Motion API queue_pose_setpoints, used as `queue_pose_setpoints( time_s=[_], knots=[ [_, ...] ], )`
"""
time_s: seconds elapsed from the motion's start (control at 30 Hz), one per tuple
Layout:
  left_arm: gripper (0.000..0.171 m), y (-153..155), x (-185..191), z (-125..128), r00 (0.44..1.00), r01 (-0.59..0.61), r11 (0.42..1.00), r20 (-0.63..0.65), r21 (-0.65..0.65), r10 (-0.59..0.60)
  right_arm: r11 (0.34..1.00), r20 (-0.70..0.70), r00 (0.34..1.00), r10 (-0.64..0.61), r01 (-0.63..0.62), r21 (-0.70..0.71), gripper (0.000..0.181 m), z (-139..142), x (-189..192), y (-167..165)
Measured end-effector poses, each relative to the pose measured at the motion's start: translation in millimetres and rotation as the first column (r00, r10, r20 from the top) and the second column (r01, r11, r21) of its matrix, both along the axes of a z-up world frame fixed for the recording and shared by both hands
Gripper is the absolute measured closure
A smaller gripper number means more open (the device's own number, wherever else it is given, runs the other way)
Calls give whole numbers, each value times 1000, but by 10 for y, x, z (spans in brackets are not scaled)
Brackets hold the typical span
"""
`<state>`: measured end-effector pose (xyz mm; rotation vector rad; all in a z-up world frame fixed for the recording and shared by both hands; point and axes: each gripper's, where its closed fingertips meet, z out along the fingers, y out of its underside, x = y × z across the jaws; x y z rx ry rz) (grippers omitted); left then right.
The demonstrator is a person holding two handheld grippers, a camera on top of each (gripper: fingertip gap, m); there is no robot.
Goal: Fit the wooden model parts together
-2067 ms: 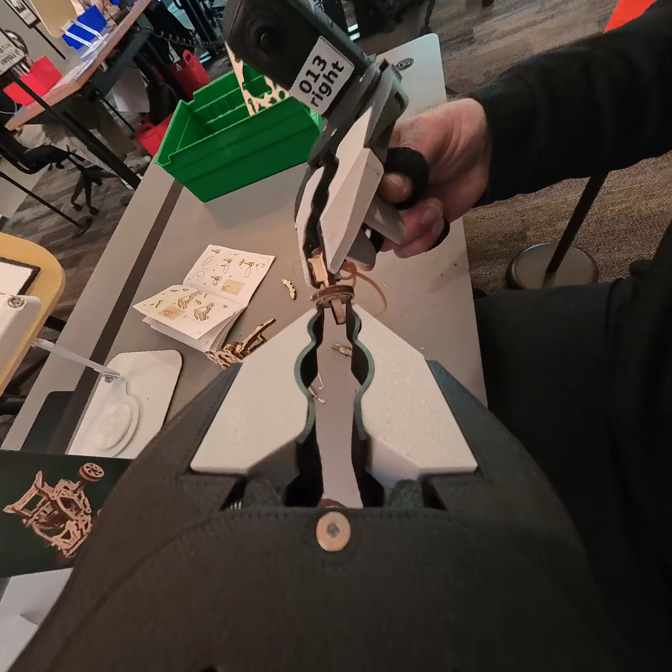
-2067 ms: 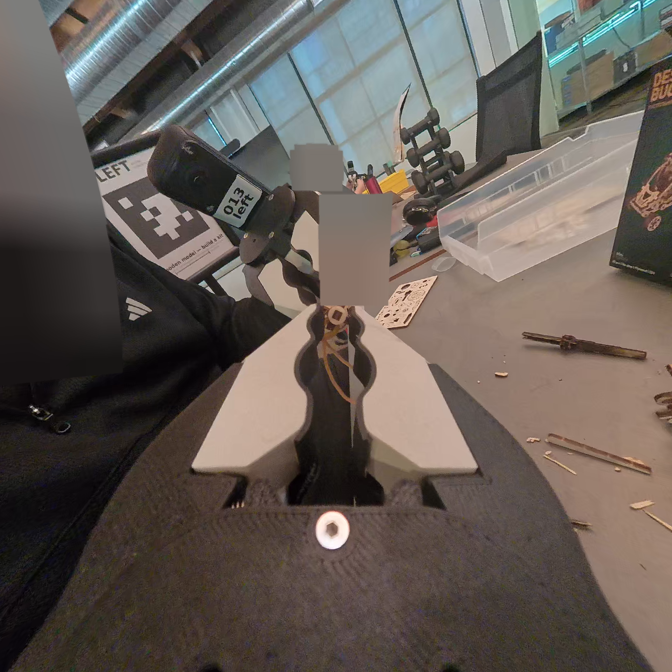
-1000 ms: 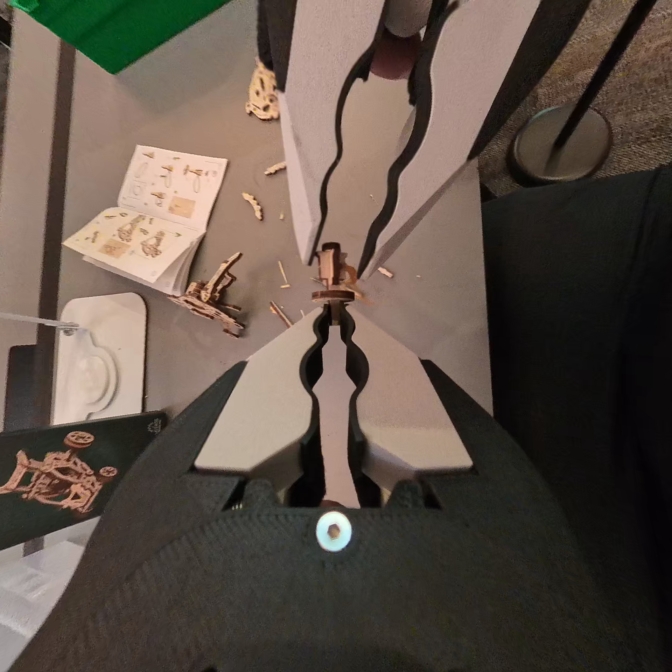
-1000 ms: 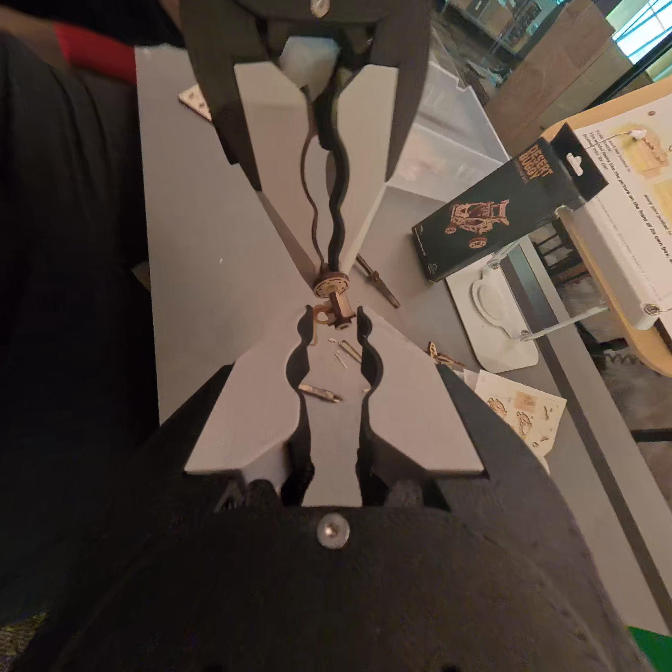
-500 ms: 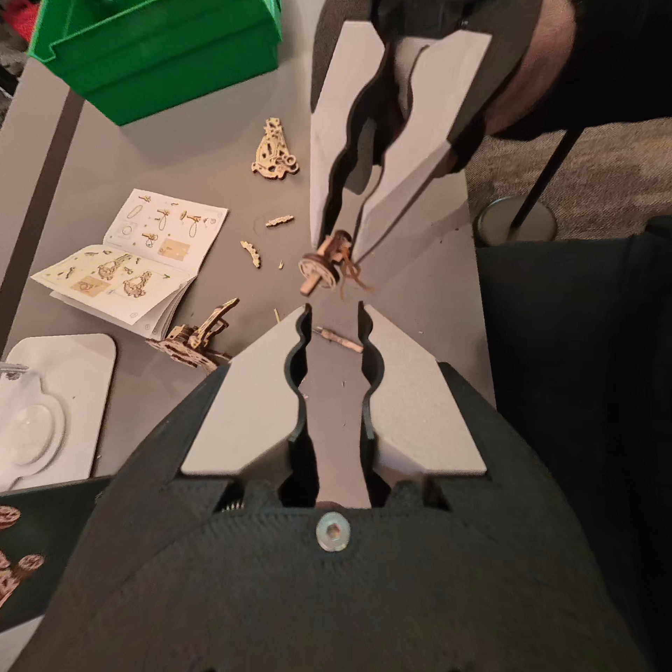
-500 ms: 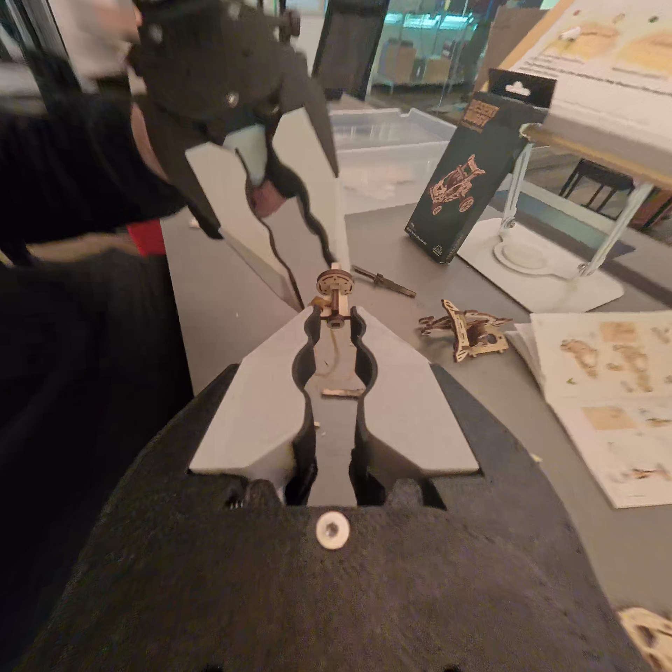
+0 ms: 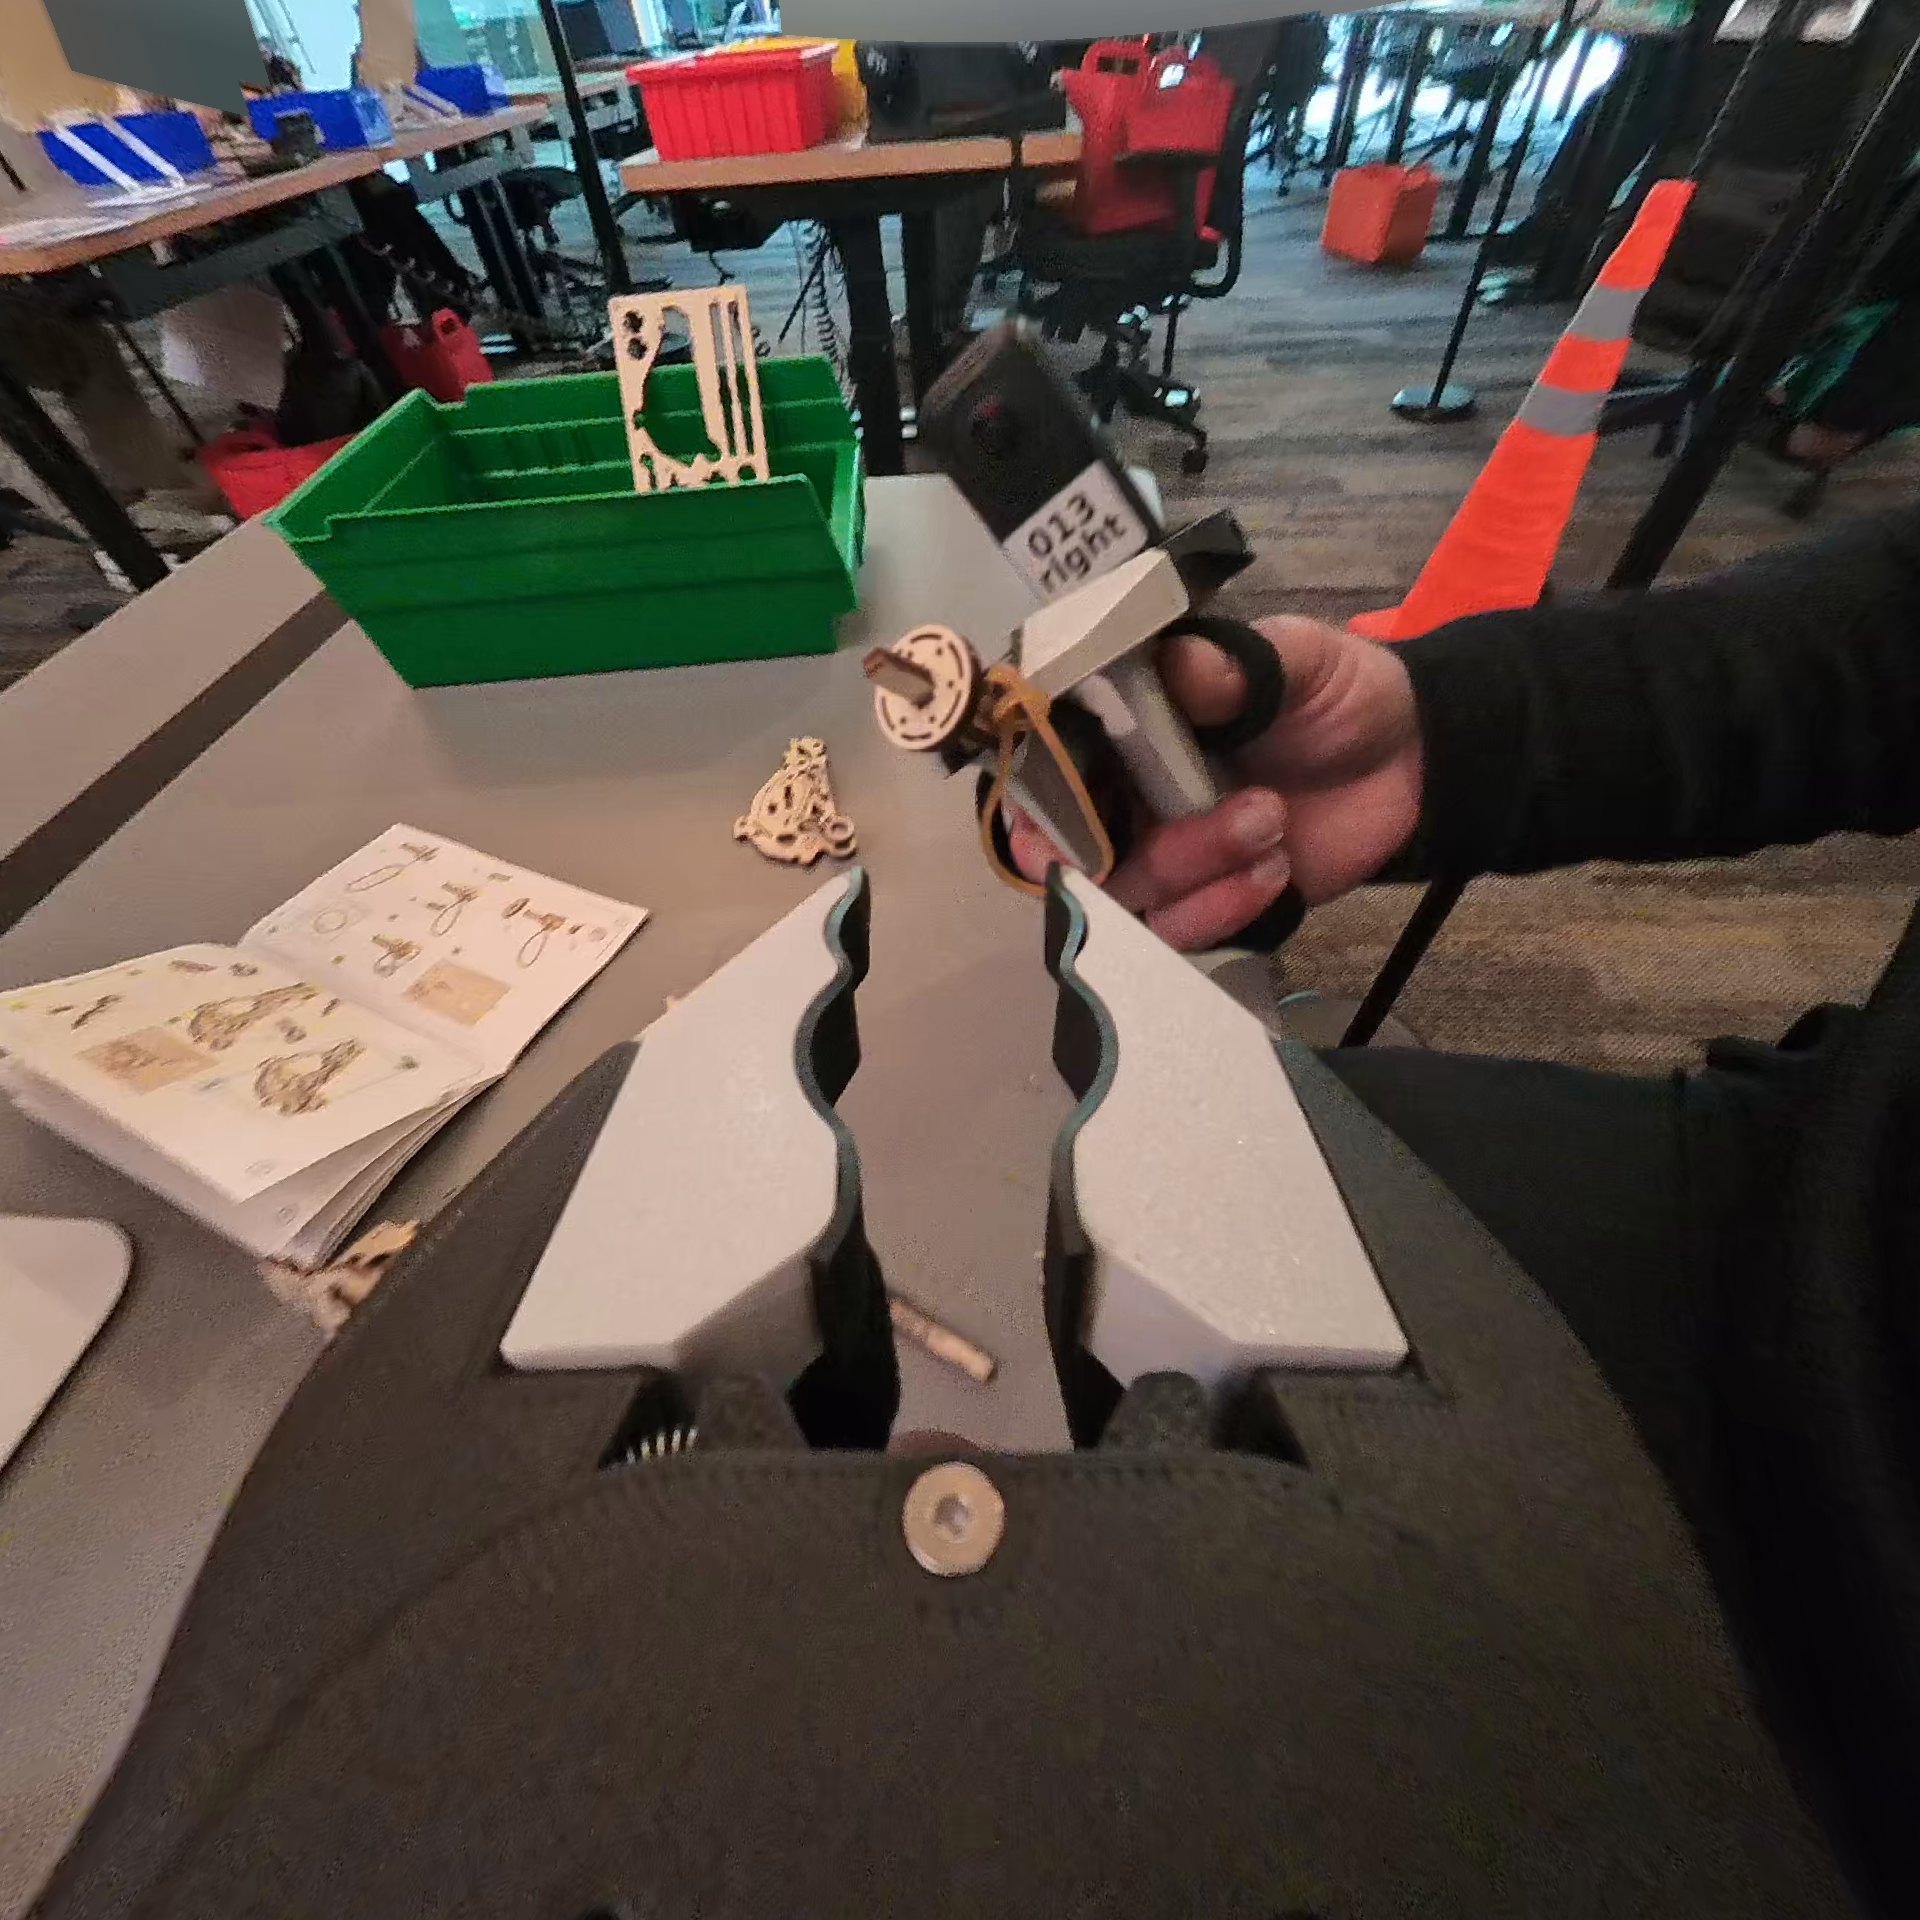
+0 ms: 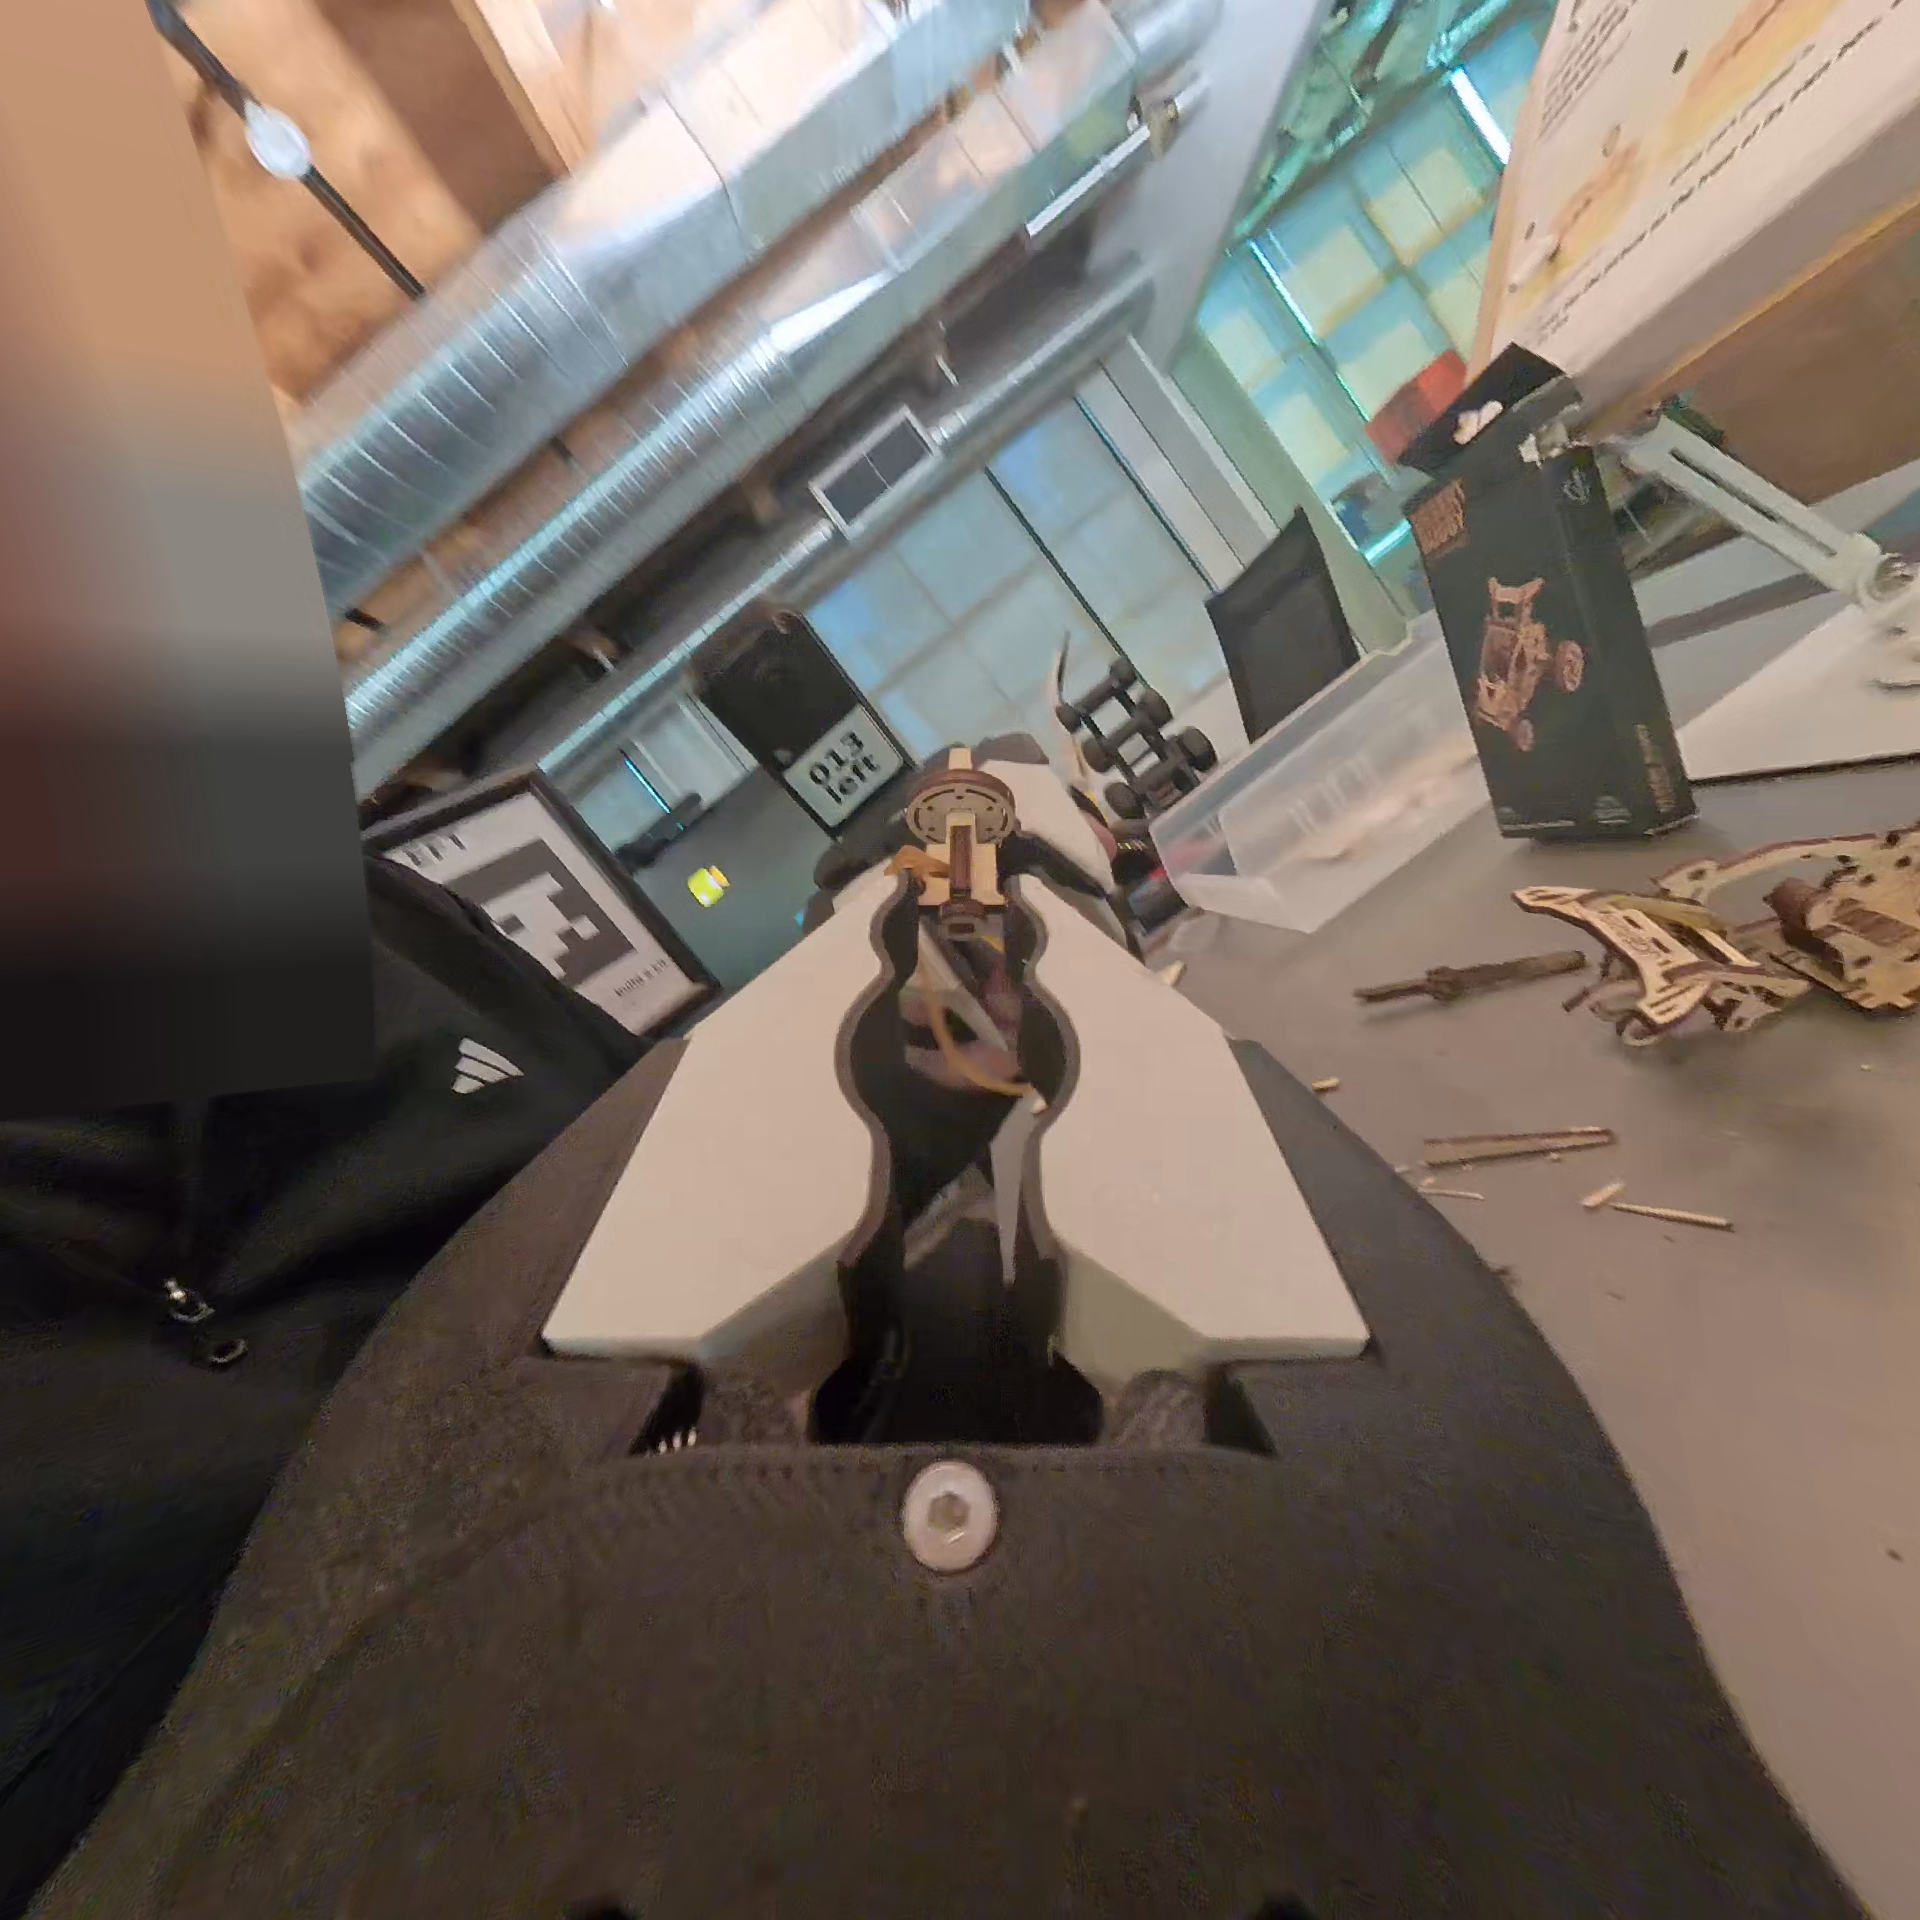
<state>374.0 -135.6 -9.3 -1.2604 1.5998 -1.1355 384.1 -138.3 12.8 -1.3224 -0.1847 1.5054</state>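
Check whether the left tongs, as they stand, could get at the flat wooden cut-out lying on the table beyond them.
Probably yes. The left tongs are open and empty, and the flat wooden cut-out lies on bare table just ahead. The right tongs, shut on the wheel assembly, hang above and to the side.

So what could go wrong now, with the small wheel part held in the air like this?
1. The right gripper pinches the wheel part only at its tips, above the table; it may slip out and drop.
2. The rubber band hangs loose and could snag.
3. The left gripper is open and empty, so nothing supports the part.
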Motion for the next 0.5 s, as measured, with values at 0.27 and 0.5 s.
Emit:
queue_pose_setpoints(
  time_s=[0.27,0.5],
  knots=[
    [141,-136,157,264,981,77,972,193,-221,-34,994,-4,997,-77,77,81,168,28,45,-62],
    [153,-118,153,330,956,184,903,285,-388,-72,977,181,969,-170,141,159,168,29,-21,-62]
  ],
)
